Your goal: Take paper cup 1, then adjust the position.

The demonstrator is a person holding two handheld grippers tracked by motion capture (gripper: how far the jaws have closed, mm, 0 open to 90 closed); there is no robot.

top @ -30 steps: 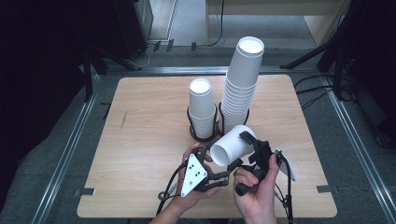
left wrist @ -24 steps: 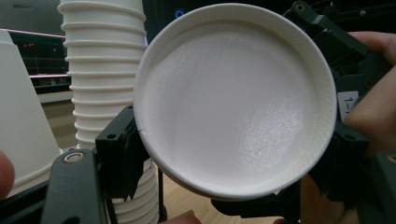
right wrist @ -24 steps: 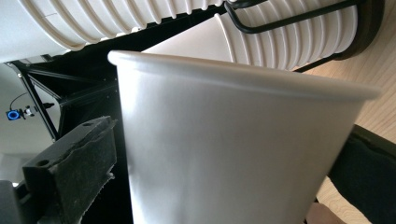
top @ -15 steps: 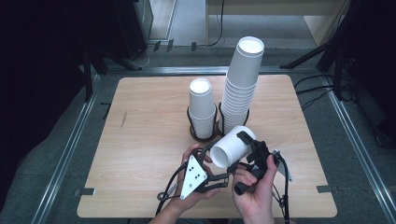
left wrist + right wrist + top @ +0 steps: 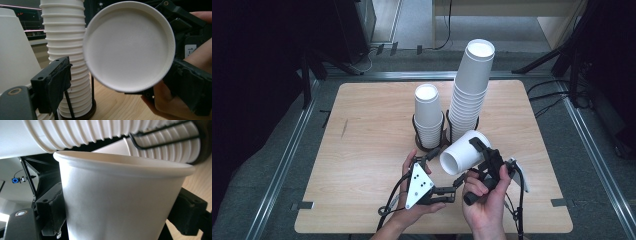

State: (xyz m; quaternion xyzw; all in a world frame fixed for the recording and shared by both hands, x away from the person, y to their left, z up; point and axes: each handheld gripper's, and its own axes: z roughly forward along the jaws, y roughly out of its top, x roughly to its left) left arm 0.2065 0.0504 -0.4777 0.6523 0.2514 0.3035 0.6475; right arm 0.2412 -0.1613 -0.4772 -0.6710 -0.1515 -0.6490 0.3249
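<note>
A white paper cup [image 5: 464, 152] lies on its side above the table's front, its base turned toward my left gripper [image 5: 446, 171]. My right gripper [image 5: 472, 160] has just been closing and is shut on the cup's wall [image 5: 120, 200], one jaw on each side. My left gripper [image 5: 120, 80] has just been opening. Its jaws stand wide around the cup's base [image 5: 128, 45], and the left pad [image 5: 58, 80] is clear of the rim.
Two stacks of white cups stand in black wire holders at mid-table: a short stack [image 5: 428, 117] and a tall stack [image 5: 472, 85], just beyond the held cup. The wooden table [image 5: 362, 150] has bare room at the left.
The left gripper's jaws have spread apart off the cup's base. The right gripper's jaws have closed onto the cup. Both hands and the cup stay where they were.
</note>
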